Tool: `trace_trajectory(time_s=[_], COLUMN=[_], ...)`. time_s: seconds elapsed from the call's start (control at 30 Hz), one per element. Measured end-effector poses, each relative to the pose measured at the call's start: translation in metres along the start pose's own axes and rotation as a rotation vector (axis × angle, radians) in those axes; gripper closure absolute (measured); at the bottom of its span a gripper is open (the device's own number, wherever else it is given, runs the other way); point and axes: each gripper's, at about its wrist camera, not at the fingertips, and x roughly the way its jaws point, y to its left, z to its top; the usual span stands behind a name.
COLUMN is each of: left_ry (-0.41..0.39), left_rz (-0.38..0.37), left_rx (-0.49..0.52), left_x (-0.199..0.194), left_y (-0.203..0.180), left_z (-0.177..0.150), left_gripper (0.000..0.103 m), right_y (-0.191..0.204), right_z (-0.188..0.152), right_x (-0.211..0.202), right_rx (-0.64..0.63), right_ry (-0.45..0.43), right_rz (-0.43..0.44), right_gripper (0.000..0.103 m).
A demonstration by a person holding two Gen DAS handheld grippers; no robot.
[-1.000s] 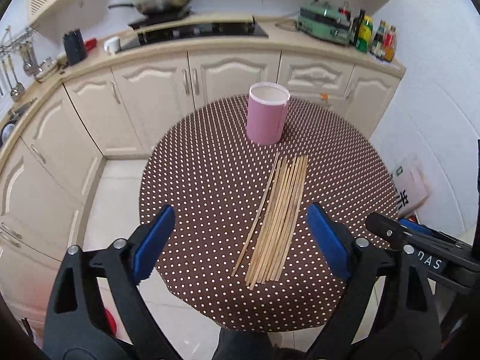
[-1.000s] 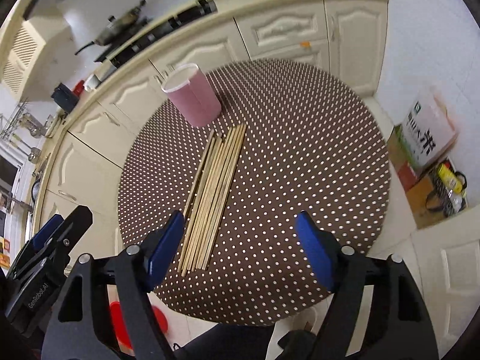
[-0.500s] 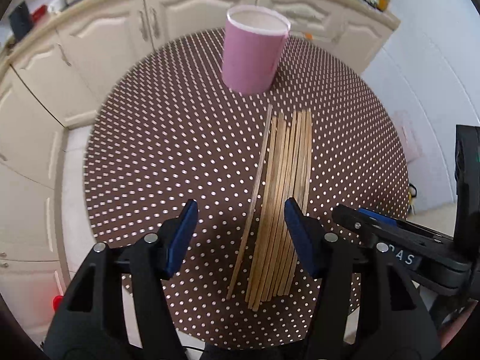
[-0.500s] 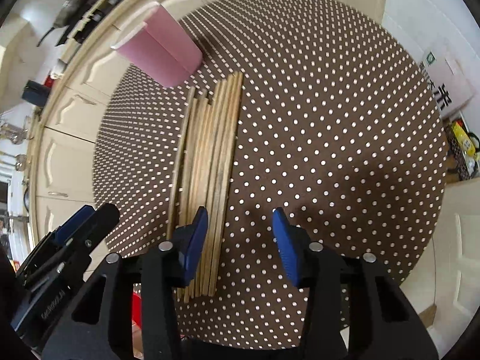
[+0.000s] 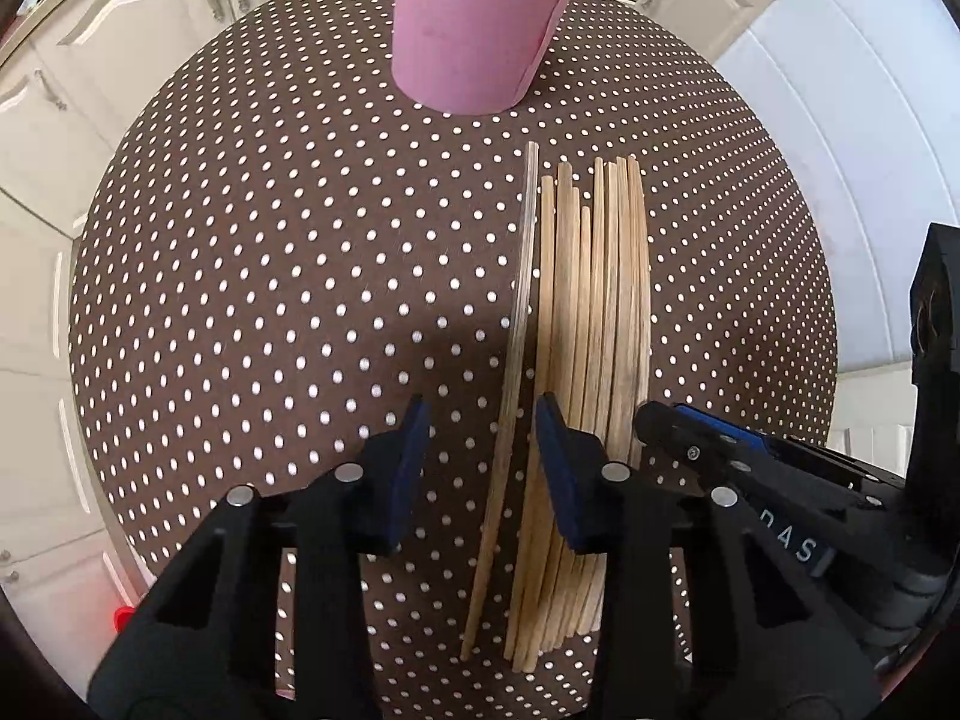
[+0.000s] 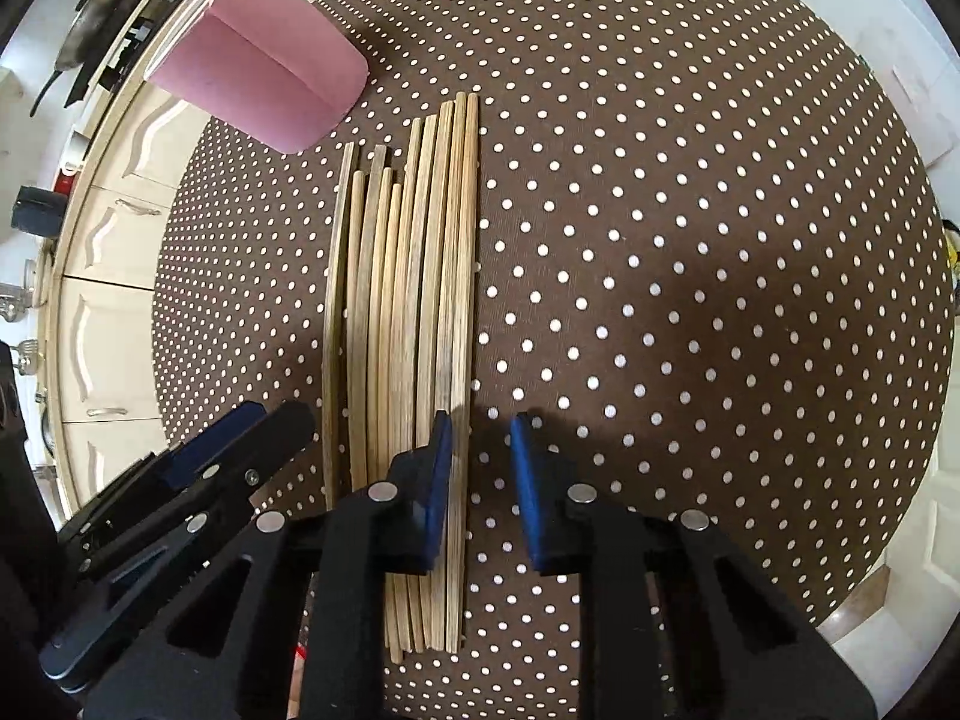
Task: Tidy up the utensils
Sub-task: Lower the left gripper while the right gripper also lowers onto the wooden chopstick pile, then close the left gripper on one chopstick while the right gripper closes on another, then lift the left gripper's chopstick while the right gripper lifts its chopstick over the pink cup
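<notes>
Several wooden chopsticks lie side by side on the brown dotted tablecloth. A pink cup stands just beyond their far ends. My left gripper points down over the near ends. Its jaws are closing around the leftmost chopstick, and neither pad touches it. My right gripper is closing around the rightmost chopstick, which lies by the left pad; the right pad stands clear. Each gripper also shows in the other's view, the right gripper and the left gripper.
Cream kitchen cabinets curve round the far and left sides of the round table. A wok sits on the counter behind. White floor lies off the table's right edge.
Both grippers have come down and forward onto the near ends of the chopsticks. Their jaws have narrowed from wide to a small gap, each now straddling an outer chopstick.
</notes>
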Motion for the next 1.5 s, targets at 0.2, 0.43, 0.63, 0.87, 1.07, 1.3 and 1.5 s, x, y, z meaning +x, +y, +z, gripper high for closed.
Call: trace_trajectory(time_s=[0.2,0.43,0.63,0.87,1.07,1.3,1.5], left_ry=[0.046,0.043,0.048,0.039,0.018,-0.042,-0.108], left_rz=[-0.002,0.048,0.066,0.108,0.054,0.021,0.015], left_rx=[0.025,0.067,0.040,0.097,0.062,0.032,0.013], left_x=[0.023,0.051,0.066,0.052,0.052,0.035,0.003], left_y=[0.002,-0.013,-0.010,-0.014,-0.001,0.020,0.022], left_z=[0.011,0.031,0.056,0.067,0.086,0.096,0.095], left_gripper=[0.066,0.068,0.068,0.094,0.097,0.098,0.098], right_y=[0.000,0.022,0.036,0.038,0.026,0.022,0.014], right_z=[0.006,0.025,0.046,0.063,0.062,0.067,0.073], right_x=[0.003,0.005,0.029,0.031,0.029,0.010,-0.014], right_rx=[0.017,0.008,0.020,0.005,0.054,0.036,0.038], right_ry=[-0.016,-0.020,-0.005,-0.002,-0.029,-0.101,-0.173], right_rz=[-0.012,-0.096,-0.140,-0.155,-0.097,-0.047,0.003], right_gripper=[0.088,0.092,0.099,0.099,0.099,0.099,0.099])
